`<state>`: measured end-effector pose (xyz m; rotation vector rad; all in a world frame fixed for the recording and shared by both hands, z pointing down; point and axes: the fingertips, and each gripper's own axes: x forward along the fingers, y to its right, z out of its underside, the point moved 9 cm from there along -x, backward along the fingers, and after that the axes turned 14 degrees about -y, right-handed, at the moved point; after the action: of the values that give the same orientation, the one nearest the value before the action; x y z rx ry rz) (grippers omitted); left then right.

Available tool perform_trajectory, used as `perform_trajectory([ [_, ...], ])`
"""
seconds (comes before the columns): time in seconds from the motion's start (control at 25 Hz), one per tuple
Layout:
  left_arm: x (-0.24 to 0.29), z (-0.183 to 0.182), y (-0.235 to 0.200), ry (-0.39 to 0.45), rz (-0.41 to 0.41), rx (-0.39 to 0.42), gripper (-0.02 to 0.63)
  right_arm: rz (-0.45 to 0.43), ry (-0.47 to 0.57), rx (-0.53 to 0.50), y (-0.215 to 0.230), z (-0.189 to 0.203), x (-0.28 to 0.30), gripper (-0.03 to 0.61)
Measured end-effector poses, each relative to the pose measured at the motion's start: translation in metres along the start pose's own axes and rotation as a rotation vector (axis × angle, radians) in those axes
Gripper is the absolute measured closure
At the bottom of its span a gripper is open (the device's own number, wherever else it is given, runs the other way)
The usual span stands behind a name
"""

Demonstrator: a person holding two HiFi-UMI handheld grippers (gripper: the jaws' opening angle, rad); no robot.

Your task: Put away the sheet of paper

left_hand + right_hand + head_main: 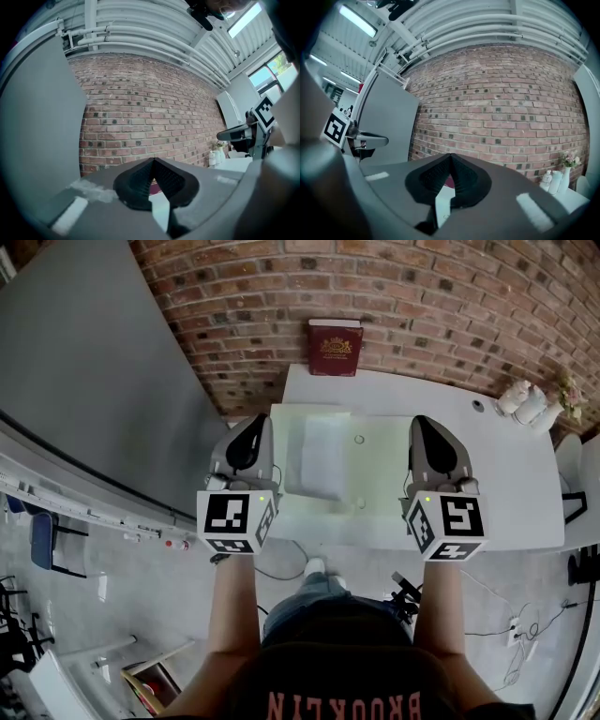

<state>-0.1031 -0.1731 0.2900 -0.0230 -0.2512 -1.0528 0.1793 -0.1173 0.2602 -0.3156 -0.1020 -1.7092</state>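
Forearms [234, 606] reach forward from the near side, holding 2 grippers over the white table [511, 479]. The left gripper [257, 420] and right gripper [420, 422] each have jaws pressed together, nothing between them. The sheet of paper [319, 460] lies flat on the table between them, nearer the left one. A red book [335, 348] leans against the far brick wall [422, 296].
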Motion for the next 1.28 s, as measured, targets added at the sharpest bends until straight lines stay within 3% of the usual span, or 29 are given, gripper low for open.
perform_trajectory([
  [0.48,-0.008,-0.036,-0.002,0.088,-0.006,0.040,0.615,0.019,0.073,-0.043,0.001,-0.027,-0.013,0.578],
  [1.28,-0.012,-0.049,-0.005,0.125,0.000,0.056,0.615,0.021,0.112,-0.109,-0.004,-0.038,-0.017,0.578],
])
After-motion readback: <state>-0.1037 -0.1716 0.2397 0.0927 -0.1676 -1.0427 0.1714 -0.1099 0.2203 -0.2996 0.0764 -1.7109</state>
